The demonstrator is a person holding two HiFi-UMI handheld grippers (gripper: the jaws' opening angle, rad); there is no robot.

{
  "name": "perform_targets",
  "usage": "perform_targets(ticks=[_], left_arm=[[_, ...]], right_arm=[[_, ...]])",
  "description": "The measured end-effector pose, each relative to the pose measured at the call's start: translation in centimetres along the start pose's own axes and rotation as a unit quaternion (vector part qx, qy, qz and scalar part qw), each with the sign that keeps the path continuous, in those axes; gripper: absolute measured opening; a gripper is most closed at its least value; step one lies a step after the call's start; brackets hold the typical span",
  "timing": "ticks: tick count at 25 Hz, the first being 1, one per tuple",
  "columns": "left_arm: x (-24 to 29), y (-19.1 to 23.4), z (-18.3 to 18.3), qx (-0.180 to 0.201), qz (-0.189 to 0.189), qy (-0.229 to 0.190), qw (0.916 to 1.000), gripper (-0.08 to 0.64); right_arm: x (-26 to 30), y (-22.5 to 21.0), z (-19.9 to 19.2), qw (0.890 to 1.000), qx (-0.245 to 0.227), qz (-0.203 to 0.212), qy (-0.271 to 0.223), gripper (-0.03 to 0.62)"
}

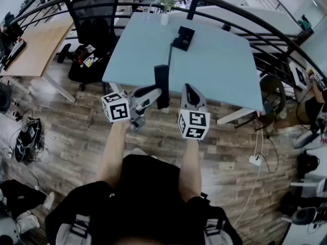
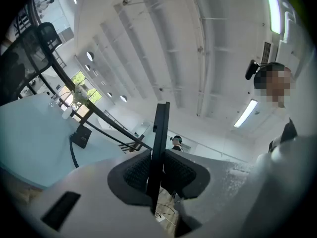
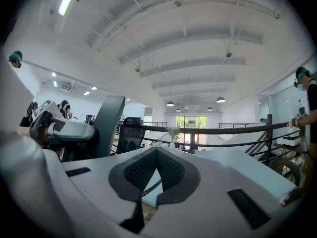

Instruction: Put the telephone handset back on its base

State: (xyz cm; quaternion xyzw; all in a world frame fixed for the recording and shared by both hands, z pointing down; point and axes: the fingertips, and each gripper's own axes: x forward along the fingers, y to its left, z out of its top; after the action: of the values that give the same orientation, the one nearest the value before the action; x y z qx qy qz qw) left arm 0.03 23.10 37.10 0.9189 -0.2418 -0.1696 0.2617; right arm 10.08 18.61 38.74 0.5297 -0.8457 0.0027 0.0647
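The black telephone base [image 1: 183, 38] sits at the far side of the light blue table [image 1: 214, 70]. Its coiled cord [image 1: 169, 55] runs toward me to the black handset [image 1: 162, 86], which hangs upright over the table's near edge. My left gripper [image 1: 156, 92] is shut on the handset from the left. In the left gripper view the handset [image 2: 159, 133] shows edge-on as a thin slab pinched between the pads, with the base [image 2: 80, 136] far off at the left. My right gripper [image 1: 187, 88] hovers just right of the handset, shut and empty; its pads [image 3: 171, 170] meet at the tip.
A black office chair [image 1: 94, 14] stands at the table's left far corner. A white vase with a plant [image 1: 164, 15] is at the table's far edge. A curved black railing [image 1: 255, 22] runs behind and to the right. A wooden desk [image 1: 36, 45] is at the left.
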Motion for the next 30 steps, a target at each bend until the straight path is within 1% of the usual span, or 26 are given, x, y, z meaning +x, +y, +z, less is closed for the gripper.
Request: perform_targets(ticks=[6, 12, 17, 21, 23, 27, 30], left_arm=[[0.4, 0.3, -0.4, -0.002, 0.006, -0.005, 1.0000, 0.077], [1.1, 1.3, -0.1, -0.010, 0.005, -0.013, 0.9998, 0.077], [2.5, 3.0, -0.3, -0.018, 0.000, -0.002, 0.9998, 0.075], [3.3, 6.4, 0.3, -0.027, 0.000, 0.002, 0.9996, 0.074], [4.2, 8.6, 0.9, -0.034, 0.003, 0.001, 0.9994, 0.073], [7.7, 13.1, 2.5, -0.046, -0.009, 0.004, 0.9989, 0.072], [10.3, 16.9, 2.9, -0.067, -0.012, 0.013, 0.9976, 0.071]], right_arm=[[-0.1, -1.3, -0.4, 1.000, 0.027, 0.000, -0.008, -0.006], [0.3, -2.1, -0.6, 1.000, 0.027, 0.001, -0.006, -0.006], [1.7, -4.4, -2.1, 0.999, 0.051, -0.014, 0.006, -0.008], [4.8, -3.9, -2.7, 0.998, 0.056, 0.007, 0.000, -0.006], [6.7, -4.5, -2.9, 0.998, 0.056, 0.012, -0.002, -0.008], [11.1, -8.4, -3.3, 0.998, 0.066, -0.009, 0.004, -0.006], [14.4, -10.6, -4.9, 0.997, 0.075, -0.023, 0.027, -0.006]])
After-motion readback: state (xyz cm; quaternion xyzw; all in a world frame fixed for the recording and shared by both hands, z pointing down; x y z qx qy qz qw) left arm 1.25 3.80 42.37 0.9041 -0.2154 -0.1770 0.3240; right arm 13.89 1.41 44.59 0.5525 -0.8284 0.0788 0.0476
